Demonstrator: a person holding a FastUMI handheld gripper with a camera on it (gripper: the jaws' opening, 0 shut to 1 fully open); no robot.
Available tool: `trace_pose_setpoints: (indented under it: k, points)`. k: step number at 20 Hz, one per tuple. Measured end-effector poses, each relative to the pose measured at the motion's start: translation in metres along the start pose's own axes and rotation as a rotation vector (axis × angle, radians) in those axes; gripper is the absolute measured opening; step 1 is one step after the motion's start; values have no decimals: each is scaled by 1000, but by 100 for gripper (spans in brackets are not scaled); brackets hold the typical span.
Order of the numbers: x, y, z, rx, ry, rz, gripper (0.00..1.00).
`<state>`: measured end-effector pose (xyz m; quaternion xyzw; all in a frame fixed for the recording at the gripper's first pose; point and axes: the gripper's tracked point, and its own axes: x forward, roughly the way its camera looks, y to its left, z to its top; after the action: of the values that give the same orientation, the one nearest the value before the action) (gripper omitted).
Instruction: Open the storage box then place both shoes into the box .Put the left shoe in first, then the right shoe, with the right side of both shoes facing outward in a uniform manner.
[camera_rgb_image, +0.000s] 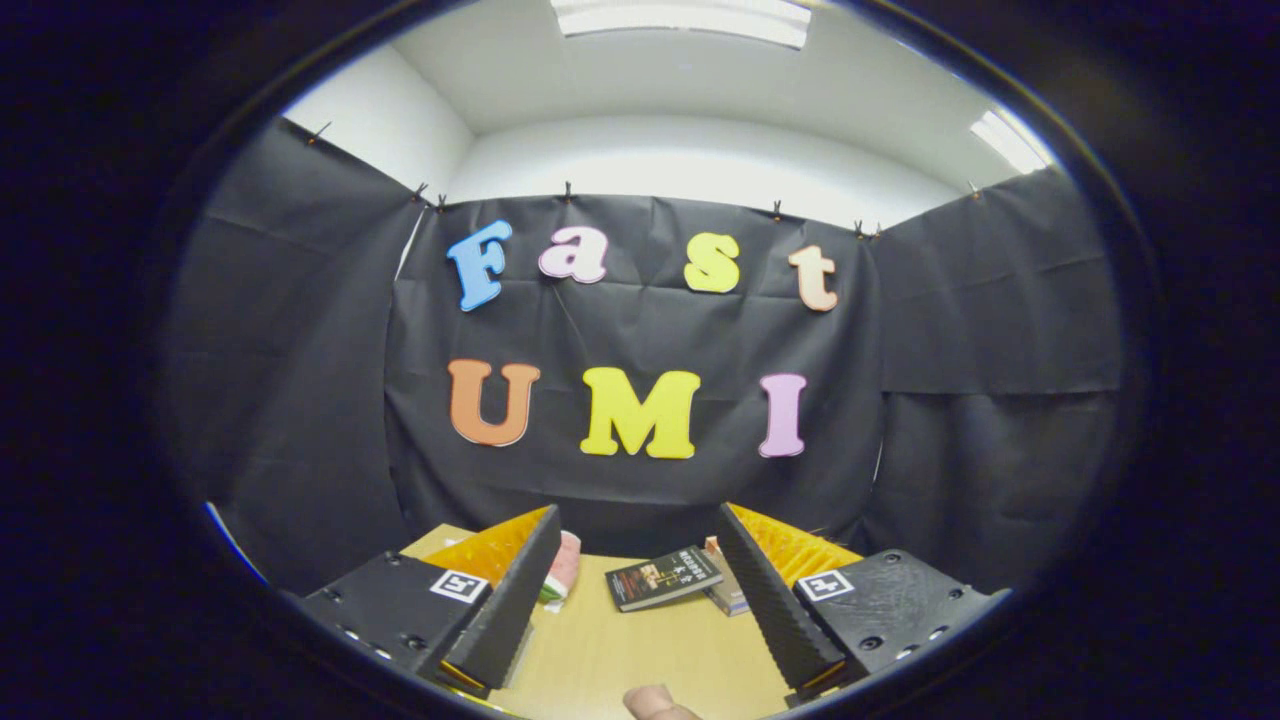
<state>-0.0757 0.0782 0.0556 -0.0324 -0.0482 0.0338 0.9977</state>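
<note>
While the gripper (640, 610) holds its fingers wide apart over the pale wooden table (620, 650), the dark paperback book (663, 577) at twelve o'clock could get struck on an advance.

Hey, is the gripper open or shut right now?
Open. The gripper has its fingers spread wide apart with bare wooden table between them, nothing gripped; a book lies flat just beyond them.
</note>
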Motion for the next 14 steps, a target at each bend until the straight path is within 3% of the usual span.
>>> trace_pose_setpoints:
  k: [4,14]
  points:
    - [-5,-21,2,-42,-33,33,96]
    - [8,-53,-8,41,15,46,95]
